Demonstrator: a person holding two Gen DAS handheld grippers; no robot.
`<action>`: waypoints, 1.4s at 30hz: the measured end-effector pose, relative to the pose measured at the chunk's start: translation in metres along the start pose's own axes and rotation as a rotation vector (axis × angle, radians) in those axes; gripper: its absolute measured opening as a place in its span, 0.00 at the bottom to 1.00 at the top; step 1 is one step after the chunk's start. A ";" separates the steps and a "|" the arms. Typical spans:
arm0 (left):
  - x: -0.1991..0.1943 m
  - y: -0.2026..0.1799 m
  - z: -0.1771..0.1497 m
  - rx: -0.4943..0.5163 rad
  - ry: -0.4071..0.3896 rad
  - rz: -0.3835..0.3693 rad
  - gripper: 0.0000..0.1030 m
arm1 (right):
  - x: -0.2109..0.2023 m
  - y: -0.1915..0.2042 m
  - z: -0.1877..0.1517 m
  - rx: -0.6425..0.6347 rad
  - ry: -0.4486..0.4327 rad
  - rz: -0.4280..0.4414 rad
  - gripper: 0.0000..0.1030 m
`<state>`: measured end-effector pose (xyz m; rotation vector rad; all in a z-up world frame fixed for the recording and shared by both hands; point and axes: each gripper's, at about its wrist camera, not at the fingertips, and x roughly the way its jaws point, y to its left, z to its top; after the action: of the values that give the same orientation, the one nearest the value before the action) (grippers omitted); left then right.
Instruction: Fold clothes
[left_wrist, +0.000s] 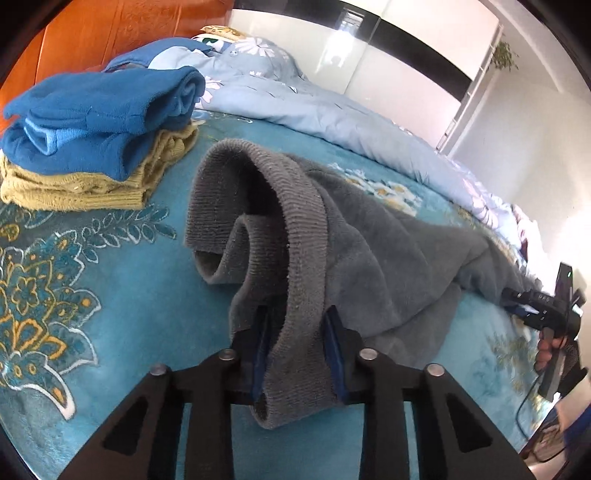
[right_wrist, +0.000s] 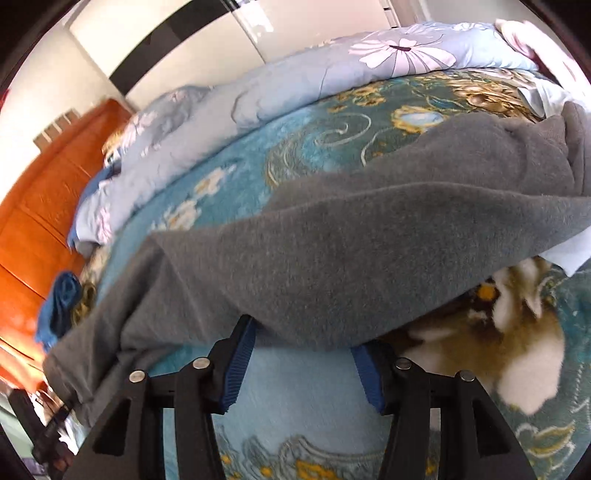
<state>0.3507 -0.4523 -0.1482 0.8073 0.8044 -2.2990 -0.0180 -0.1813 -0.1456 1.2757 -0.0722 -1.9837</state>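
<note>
- Nearest in the left wrist view, the left gripper (left_wrist: 297, 332) has its two blue pads on either side of the ribbed band of a grey sweater (left_wrist: 369, 251). The band hangs down between the jaws, bunched and rolled, and the pads look pressed against it — clamped on the cloth.
- Nearest in the right wrist view, the right gripper (right_wrist: 303, 363) has its blue pads apart. The sweater's folded edge lies just over their tips, but bare blanket shows between them, so nothing is pinched there.
- The one grey sweater lies stretched across a teal floral blanket (left_wrist: 110, 295) on the bed, between the two grippers.
- My judgement on handling: it is thick, fuzzy knit — soft, floppy and light enough to lift by one edge, yet it sags and drags wherever it is unsupported. It is not fragile and not slippery. The ribbed hem or cuff is the firmest place to take hold, since the thicker band gives the pads something to bite, and two holds set well apart along one edge would keep it flat.
- Farther back on the left, a stack of two folded garments: one blue fleece (left_wrist: 103, 122) lying on one olive knit (left_wrist: 85, 184).
- Beyond, one pale blue flowered quilt (left_wrist: 314, 107) runs along the far side of the bed.
- Farthest, an orange wooden headboard (left_wrist: 110, 33) and a glossy white wardrobe (left_wrist: 406, 48).
- Two grippers in all.
</note>
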 end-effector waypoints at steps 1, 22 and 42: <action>-0.001 0.000 0.002 -0.011 -0.007 -0.010 0.12 | -0.002 0.000 0.003 0.014 -0.009 0.009 0.23; -0.170 -0.050 0.066 0.152 -0.303 -0.212 0.05 | -0.248 0.096 0.015 -0.222 -0.330 0.051 0.07; 0.075 0.000 0.106 0.092 0.087 -0.014 0.05 | -0.014 0.025 0.079 -0.091 0.020 -0.146 0.07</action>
<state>0.2648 -0.5484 -0.1324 0.9515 0.7486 -2.3414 -0.0635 -0.2169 -0.0846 1.2727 0.1229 -2.0719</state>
